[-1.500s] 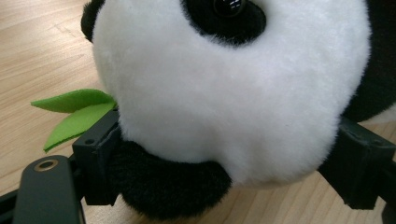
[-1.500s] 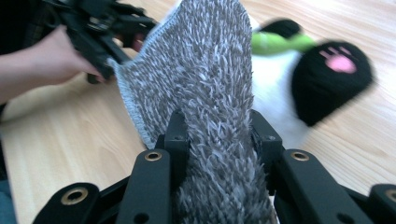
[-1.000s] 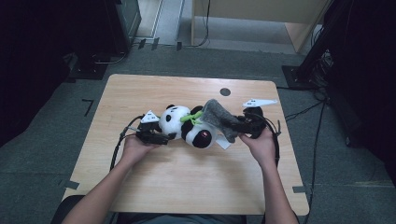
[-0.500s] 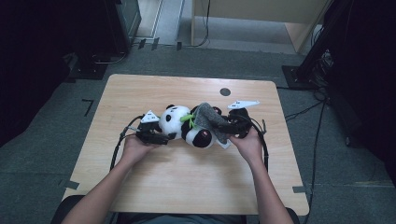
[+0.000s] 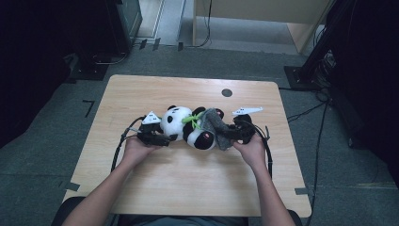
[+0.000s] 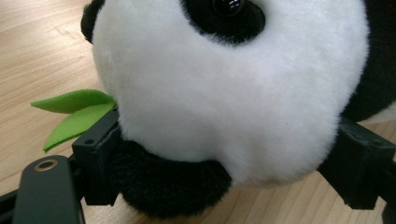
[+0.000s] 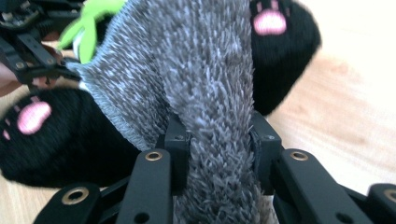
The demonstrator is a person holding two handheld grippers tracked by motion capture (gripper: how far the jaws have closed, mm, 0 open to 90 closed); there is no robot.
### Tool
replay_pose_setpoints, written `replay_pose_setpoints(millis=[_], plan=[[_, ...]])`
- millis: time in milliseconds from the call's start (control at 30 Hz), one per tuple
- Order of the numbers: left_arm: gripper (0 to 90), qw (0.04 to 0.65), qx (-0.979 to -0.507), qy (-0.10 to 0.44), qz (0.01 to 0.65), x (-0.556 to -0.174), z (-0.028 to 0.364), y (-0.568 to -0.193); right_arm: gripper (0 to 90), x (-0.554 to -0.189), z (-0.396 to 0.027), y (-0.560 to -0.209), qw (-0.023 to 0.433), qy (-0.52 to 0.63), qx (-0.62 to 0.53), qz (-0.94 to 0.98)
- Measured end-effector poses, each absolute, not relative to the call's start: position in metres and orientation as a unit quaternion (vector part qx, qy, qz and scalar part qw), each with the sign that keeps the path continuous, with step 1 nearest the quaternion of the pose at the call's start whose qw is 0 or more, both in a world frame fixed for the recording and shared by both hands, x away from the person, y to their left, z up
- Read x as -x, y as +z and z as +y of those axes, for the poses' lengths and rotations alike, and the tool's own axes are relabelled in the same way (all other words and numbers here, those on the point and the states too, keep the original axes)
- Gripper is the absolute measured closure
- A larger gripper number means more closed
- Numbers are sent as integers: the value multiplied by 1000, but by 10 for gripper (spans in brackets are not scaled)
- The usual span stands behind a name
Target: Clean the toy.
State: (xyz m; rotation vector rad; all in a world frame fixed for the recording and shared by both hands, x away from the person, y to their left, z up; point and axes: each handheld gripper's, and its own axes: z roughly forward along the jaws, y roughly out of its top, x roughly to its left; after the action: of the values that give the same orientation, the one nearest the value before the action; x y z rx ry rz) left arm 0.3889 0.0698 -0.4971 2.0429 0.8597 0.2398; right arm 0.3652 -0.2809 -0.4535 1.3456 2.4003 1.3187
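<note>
- Jaws of the left gripper [image 5: 162, 139] are clamping wide around the plush panda [image 5: 181, 123], seemingly its head.
- Right gripper [image 7: 219, 154] jaws, having just been closing, are pinching the grey fuzzy cloth [image 7: 205, 79].

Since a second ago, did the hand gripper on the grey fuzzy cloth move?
Yes. The right gripper slid left, toward the panda and away from the table right edge, with the grey cloth clamped between its jaws.

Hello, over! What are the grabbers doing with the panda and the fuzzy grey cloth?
Left gripper clamped on the panda head. Right gripper, jaws just closing, pinching the grey cloth draped over the panda. Nothing in the way on the table.
</note>
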Motion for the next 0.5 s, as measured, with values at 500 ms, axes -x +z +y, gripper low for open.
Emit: replay_pose_setpoints(millis=[500], plan=[[141, 444, -820, 93, 349, -389, 70, -497, 682, -361, -296, -469, 53, 381, -473, 792]])
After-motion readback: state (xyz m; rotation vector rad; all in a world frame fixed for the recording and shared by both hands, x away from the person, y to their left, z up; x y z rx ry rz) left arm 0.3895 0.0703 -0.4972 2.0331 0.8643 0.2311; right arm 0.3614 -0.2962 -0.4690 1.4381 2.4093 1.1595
